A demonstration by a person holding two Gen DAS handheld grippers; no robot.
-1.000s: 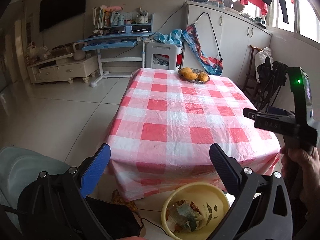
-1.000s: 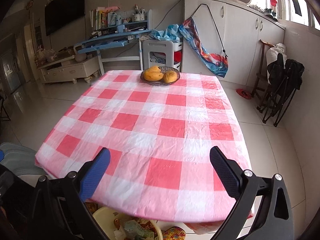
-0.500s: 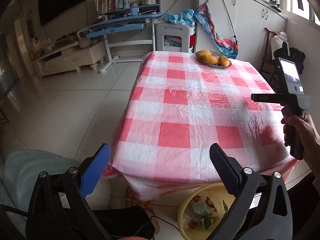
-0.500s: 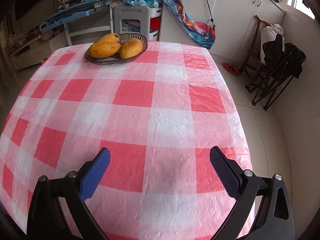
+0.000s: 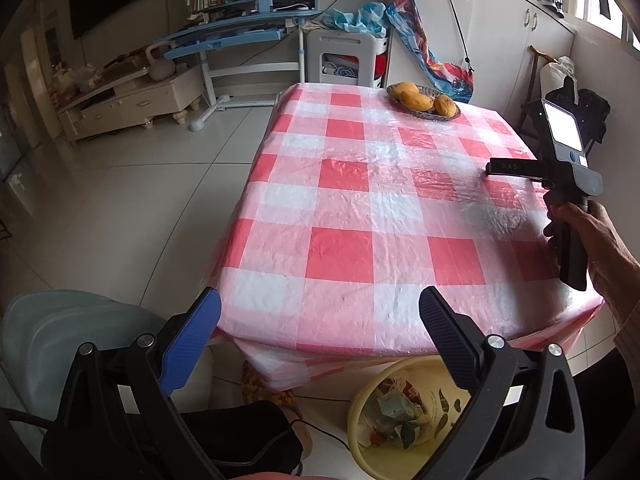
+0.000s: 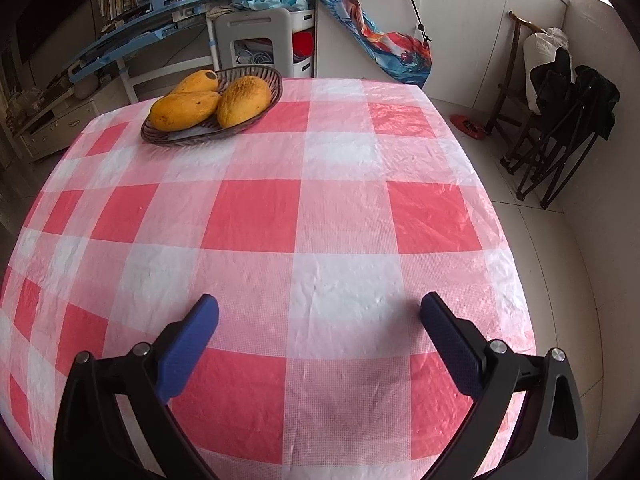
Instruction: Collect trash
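Note:
A yellow bin (image 5: 362, 412) holding crumpled wrappers and scraps (image 5: 394, 408) stands on the floor under the table's near edge. My left gripper (image 5: 318, 312) hovers open above that edge, nothing between its blue-padded fingers. My right gripper (image 6: 318, 316) is open and empty over the red-and-white checked tablecloth (image 6: 256, 216). In the left wrist view a hand (image 5: 588, 236) holds the right gripper's handle (image 5: 572, 248) above the table's right side. No loose trash shows on the tablecloth.
A wicker basket (image 6: 172, 136) with three mangoes (image 6: 184, 110) sits at the table's far end. A pale chair (image 5: 52, 332) is at my left, a dark bag and cable (image 5: 240, 436) lie on the floor. Folded black chairs (image 6: 560, 120) stand right.
Both grippers rose and moved forward over the table. The right one advanced toward the mango basket and lost sight of the bin. Both stayed open.

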